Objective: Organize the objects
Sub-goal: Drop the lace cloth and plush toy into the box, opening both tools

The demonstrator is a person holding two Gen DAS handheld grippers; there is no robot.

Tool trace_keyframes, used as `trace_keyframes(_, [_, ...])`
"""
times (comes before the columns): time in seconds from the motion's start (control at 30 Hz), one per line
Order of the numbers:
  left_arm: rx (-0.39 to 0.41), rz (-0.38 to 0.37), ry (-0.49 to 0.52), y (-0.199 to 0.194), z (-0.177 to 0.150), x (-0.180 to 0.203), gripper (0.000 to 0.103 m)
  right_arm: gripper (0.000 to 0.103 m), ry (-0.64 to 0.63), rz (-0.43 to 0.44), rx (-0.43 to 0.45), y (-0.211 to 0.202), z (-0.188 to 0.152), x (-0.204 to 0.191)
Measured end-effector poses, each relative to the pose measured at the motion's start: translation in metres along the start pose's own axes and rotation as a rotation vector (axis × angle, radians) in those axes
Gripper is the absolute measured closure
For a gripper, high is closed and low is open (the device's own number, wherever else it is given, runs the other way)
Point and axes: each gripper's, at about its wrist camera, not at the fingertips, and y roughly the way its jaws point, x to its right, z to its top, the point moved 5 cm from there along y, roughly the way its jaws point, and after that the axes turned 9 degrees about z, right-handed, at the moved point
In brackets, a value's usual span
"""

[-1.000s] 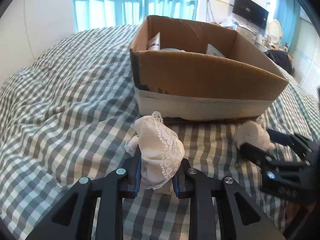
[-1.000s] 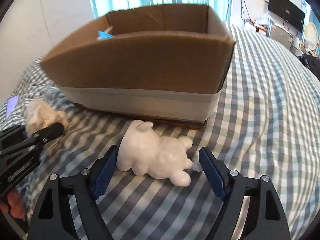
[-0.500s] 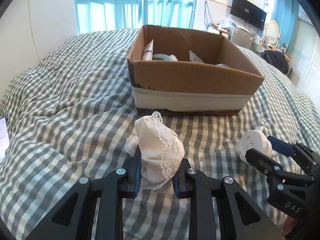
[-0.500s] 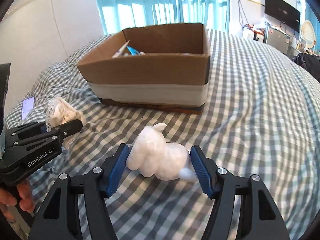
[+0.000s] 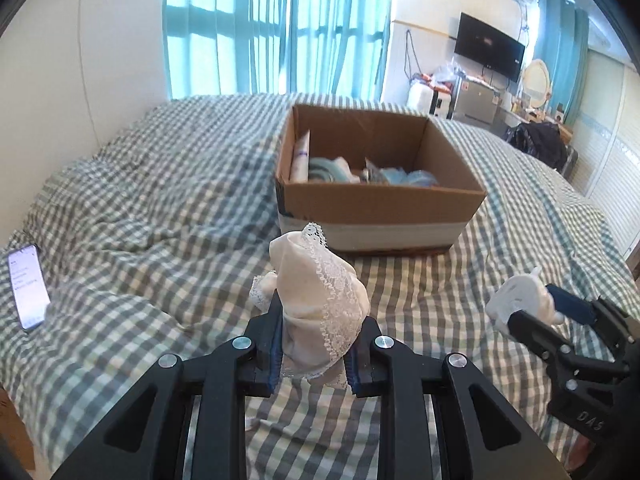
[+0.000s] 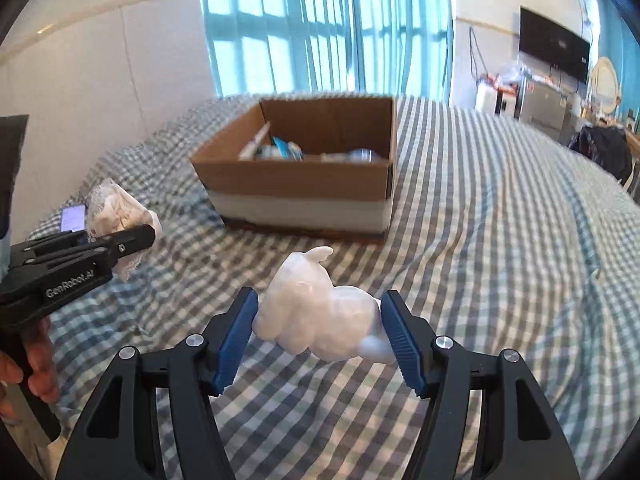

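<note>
Lace cloth clamped in left tool; white figurine (lifted) clamped in right tool.

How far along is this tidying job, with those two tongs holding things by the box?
Partly done: the cardboard box already holds a tube and bluish packets. In hand: the left tongs are shut on a lace-trimmed cloth, and the right tongs grip a white figurine. Both items sit short of the box, so dropping them in remains. A phone lies on the bed.
</note>
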Motion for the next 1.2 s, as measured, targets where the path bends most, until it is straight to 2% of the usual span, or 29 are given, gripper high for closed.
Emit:
trace_keyframes(0.27, [0.021, -0.004, 0.019, -0.012, 0.013, 0.003, 0.078, 0.039, -0.041, 0.012, 0.083, -0.035, 0.034, -0.015])
trace_keyframes(0.53, [0.039, -0.083, 0.021, -0.003, 0.059, 0.018, 0.078, 0.039, -0.155, -0.017, 0.148, -0.04, 0.095, -0.021])
trace_keyframes(0.8, [0.08, -0.09, 0.038, 0.03, 0.134, 0.023, 0.078, 0.039, -0.191, 0.009, 0.191, -0.002, 0.168, -0.015])
trace_keyframes(0.93, [0.085, -0.078, 0.034, 0.06, 0.166, 0.026, 0.078, 0.039, -0.176, 0.032, 0.197, 0.029, 0.198, -0.002])
trace_keyframes(1.07, [0.052, -0.077, 0.035, 0.101, 0.181, 0.031, 0.078, 0.039, -0.177, 0.026, 0.191, 0.065, 0.222, 0.013])
trace_keyframes(1.2, [0.021, -0.075, 0.057, 0.136, 0.181, 0.039, 0.078, 0.039, -0.164, 0.026, 0.175, 0.1, 0.234, 0.031])
